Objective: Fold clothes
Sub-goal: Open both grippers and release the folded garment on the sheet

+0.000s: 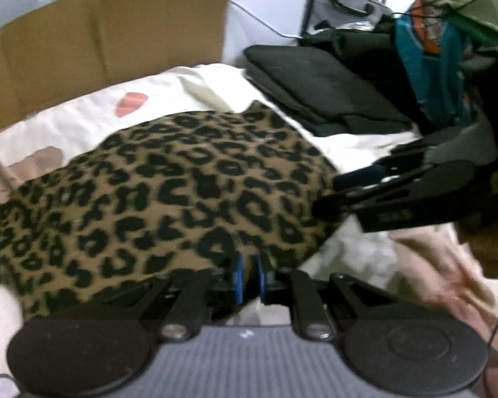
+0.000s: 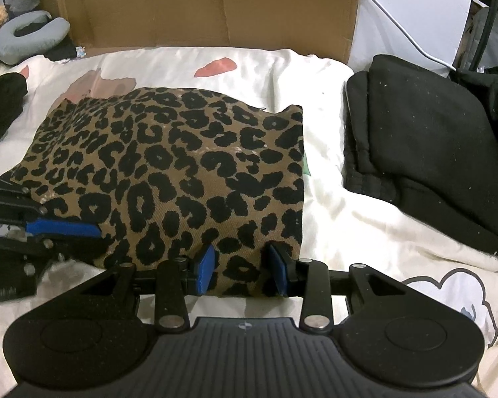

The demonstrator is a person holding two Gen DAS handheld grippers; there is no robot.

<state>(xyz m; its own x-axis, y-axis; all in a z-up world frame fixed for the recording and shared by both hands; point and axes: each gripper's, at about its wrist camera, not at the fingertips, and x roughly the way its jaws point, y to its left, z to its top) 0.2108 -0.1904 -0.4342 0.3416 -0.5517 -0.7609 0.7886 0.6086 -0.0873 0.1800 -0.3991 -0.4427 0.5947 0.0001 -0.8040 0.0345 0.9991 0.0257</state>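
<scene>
Item one: your leopard-print garment (image 2: 172, 179), folded into a rough rectangle, lying flat on the cream printed bedspread (image 2: 332, 232) near the middle of the bed.

Item two: your right tongs (image 2: 242, 270), at the garment's near edge. The blue pads (image 2: 206, 267) stand apart with the fabric's hem between them; whether they press on it you cannot tell from this angle.

Item three: your left tongs (image 1: 249, 278), at the garment's near left side. The pads are almost together, only a narrow slit between them, and no cloth shows in that slit.

Item four: a stack of folded black clothes (image 2: 425, 146) on the bedspread, to the right of the leopard piece and apart from it.

Item five: a flattened cardboard sheet (image 2: 215, 6) standing upright along the far side of the bed.

Item six: a grey neck pillow (image 2: 30, 34), far left, beyond the bed.
</scene>
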